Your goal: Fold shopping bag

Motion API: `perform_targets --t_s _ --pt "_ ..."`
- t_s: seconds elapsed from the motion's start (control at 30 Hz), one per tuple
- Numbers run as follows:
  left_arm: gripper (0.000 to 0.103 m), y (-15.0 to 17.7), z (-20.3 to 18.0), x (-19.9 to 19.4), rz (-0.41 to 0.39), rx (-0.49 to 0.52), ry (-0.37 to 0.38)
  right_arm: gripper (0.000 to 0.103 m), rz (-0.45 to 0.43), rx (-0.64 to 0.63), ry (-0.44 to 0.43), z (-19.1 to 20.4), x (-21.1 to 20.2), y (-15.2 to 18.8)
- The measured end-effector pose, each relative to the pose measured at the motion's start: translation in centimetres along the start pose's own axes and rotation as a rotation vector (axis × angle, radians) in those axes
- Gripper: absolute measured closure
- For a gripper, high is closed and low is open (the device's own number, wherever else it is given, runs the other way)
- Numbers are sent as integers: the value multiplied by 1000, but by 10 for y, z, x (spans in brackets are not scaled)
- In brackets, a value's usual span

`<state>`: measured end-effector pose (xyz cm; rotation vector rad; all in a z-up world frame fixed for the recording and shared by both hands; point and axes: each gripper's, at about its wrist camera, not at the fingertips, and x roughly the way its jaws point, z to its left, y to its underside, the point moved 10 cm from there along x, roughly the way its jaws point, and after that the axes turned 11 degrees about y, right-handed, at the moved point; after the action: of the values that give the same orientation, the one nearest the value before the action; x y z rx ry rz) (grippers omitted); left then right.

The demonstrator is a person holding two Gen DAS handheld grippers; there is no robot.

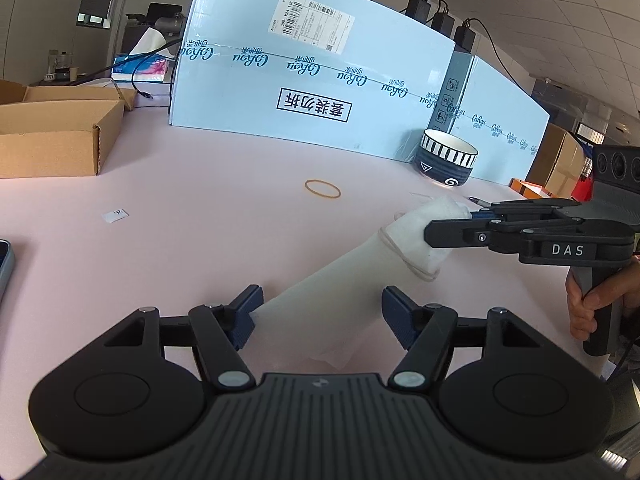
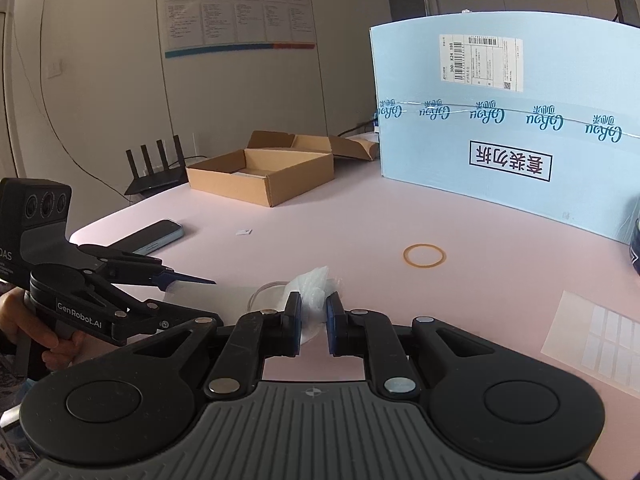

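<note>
Pale pink table (image 1: 200,208) under an office ceiling of tiles and strip lights; grey walls, a printed poster (image 2: 236,4) and a black router (image 2: 156,168) behind.

Standing at the back of the table: a light blue carton (image 1: 304,80), the landmark here. Taped across with "Cojeu"-like script repeated, too stylised to read surely; a white shipping label (image 1: 312,22) with barcodes, and a boxed line of Chinese characters printed upside down. Left of the carton, an open brown cardboard box (image 1: 52,140). At the carton's right foot, a dark bowl (image 1: 446,158) with a striped rim. In front of the carton, lying flat, a tan rubber band (image 1: 322,189). Further left and nearer, a phone (image 2: 154,236) and a small white scrap (image 1: 115,215).

In front of the carton, nearest the cameras: white plastic shopping bag (image 1: 360,264), rolled into a long bundle, long axis running from the left gripper (image 1: 318,316) diagonally up and right towards the bowl.

Left gripper spread wide, blue fingers either side of the bundle's near end, left pad touching or just beside it, right pad apart. Right gripper (image 2: 313,320) closed down on the bundle's far end, crinkled plastic bulging above the pads. Readable on the tools: "DAS" and "GenRobot.AI".
</note>
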<state>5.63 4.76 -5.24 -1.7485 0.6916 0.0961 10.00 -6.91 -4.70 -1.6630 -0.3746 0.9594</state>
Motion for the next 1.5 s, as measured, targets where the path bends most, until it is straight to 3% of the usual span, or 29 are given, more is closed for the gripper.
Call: perform_targets --t_s 0.17,0.23,0.33,0.37,0.43,0.57,0.67,0.8,0.97,1.17,1.37,1.5 --pt "40 -6 -8 -5 -18 13 -1 92 26 -54 33 -1 6 9" --pt "40 -12 -15 -12 -54 3 33 92 12 -59 27 1 4 10" --pt "42 -21 -29 -16 -98 -49 150 92 3 -57 32 2 4 11" --pt "46 -22 -31 -13 -95 -59 170 91 0 -54 30 3 4 10" --pt "65 -18 -31 -1 -68 -64 157 91 -19 -41 26 4 0 8" --pt "71 -9 -29 18 -41 -125 180 91 -36 -56 33 8 -8 9" --pt "73 -8 -32 23 -29 -99 165 91 -57 -60 22 10 -16 10" --pt "88 -7 -34 26 -17 -76 156 91 -114 -156 26 25 -26 10" --pt "89 -2 -29 27 22 -31 87 91 -105 -321 11 57 -30 24" --pt "86 2 -26 26 30 -16 60 89 -69 -375 0 68 -28 35" --pt "86 5 -26 24 30 -9 57 84 -22 -262 32 48 -21 32" --pt "86 6 -25 23 26 -11 67 82 39 -143 -3 33 -11 31"
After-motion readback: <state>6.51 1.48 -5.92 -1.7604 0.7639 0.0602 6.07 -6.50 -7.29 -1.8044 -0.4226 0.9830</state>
